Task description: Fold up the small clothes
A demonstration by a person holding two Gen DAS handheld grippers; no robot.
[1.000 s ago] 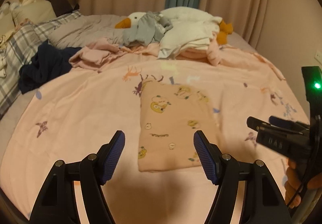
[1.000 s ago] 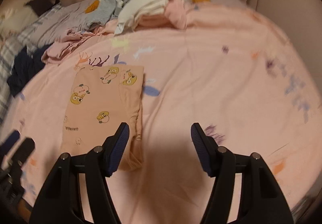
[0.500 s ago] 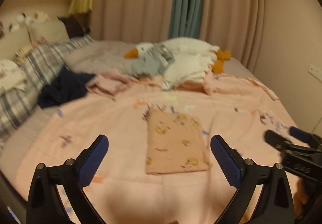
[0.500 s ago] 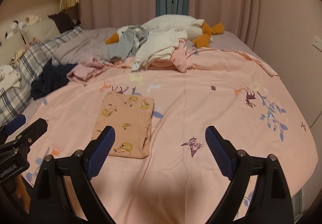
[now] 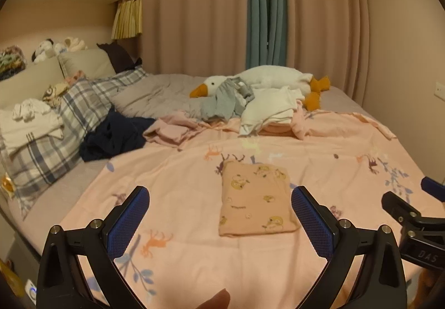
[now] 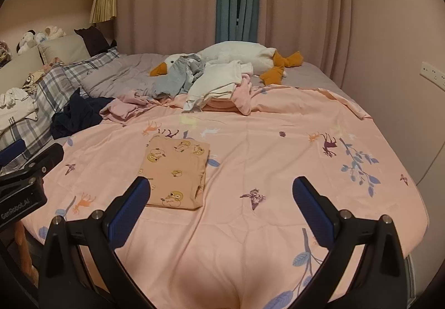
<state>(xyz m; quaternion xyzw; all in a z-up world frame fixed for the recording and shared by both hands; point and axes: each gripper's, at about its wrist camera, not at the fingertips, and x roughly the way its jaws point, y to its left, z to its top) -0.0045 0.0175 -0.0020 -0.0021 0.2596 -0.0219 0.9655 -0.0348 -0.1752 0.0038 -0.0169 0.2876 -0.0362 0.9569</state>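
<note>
Left wrist view
Left gripper (image 5: 219,225): spread wide, nothing between its blue pads; it hangs above the near edge of the bed.
Folded garment (image 5: 254,199): a peach piece with a cartoon print, lying flat as a neat rectangle on the pink bedspread (image 5: 180,178), just ahead of this gripper and slightly toward its right finger. Judged from its squared edges, this piece is finished and has been set down in the bare middle of the spread, where it stays tidy.
Unfolded pile (image 5: 222,111): grey, white, pink and navy clothes heaped far ahead by a plush goose (image 5: 267,81), well apart from the folded piece; probably the stock yet to be folded.
Right gripper (image 5: 411,211): seen at the far right, beside and apart from the garment.

Right wrist view
Right gripper (image 6: 221,214): spread wide and empty, held over the near end of the bed.
Folded garment (image 6: 175,170): ahead and to the left of this gripper, just beyond its left finger, not touched.
Unfolded pile (image 6: 194,81): far ahead, left of centre.
Left gripper (image 6: 27,178): at the left edge.
Judgement: both tools stand clear and ready for a reach to the next piece in the pile.
</note>
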